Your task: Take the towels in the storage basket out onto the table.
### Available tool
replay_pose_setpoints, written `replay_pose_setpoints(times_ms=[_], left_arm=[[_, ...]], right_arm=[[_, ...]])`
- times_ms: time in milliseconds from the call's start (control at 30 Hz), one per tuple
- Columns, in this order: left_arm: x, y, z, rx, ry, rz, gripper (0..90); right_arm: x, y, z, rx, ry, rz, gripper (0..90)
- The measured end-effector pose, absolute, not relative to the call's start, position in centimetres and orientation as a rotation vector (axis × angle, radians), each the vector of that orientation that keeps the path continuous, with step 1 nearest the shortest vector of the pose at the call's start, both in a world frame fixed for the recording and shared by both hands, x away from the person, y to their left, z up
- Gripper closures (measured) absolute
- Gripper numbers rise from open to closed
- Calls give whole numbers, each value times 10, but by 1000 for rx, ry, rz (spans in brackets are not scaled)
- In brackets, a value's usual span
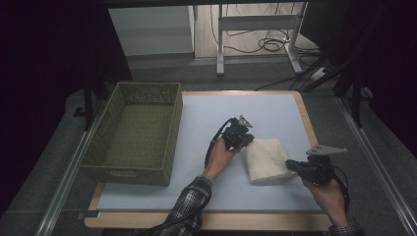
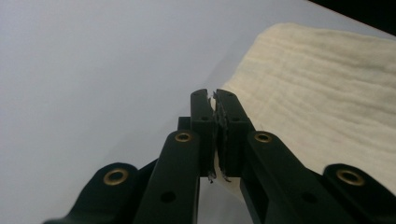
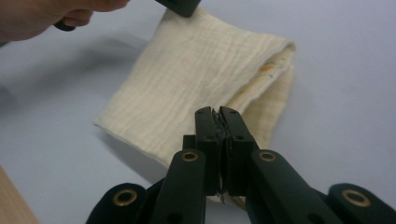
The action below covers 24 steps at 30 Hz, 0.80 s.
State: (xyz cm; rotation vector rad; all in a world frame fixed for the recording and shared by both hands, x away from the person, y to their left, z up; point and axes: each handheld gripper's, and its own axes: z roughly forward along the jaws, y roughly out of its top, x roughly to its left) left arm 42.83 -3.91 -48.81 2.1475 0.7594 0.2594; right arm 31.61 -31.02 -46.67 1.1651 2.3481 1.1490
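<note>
A folded cream cloth (image 1: 265,160) lies on the white table top (image 1: 216,110), right of centre. My left gripper (image 1: 248,140) is at the cloth's far left corner. In the left gripper view its jaws (image 2: 215,95) are pressed together on the edge of the cloth (image 2: 327,93). My right gripper (image 1: 290,165) is at the cloth's right edge. The right gripper view has its jaws (image 3: 215,112) shut on the near edge of the cloth (image 3: 196,79), whose folded layers gape a little beside them. The left gripper (image 3: 180,5) and its hand (image 3: 42,18) reach the cloth's far corner there.
A green woven basket (image 1: 128,174) stands at the table's left side, its inside bare. The table's wooden rim (image 1: 307,123) runs close to the right of the cloth. Desk legs and cables (image 1: 265,44) lie on the floor beyond the table.
</note>
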Motion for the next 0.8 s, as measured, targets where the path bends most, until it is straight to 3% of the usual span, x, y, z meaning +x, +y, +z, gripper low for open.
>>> replay_pose_setpoints(times_ms=[233,367,567,800], left_arm=[[430,-38,-492,2147,778,256,851],[431,-44,-502,2182,794,267,765],[430,-37,-497,2155,817,290,562],[431,-25,-499,2172,853,272,518]], right_arm=[[320,-305,-472,1172,2358,1128,871],[326,-314,-496,1245,2379,1059,855],[323,-326,-498,1258,2333,1031,729],[328,-320,-487,1228,2304,1036,605]])
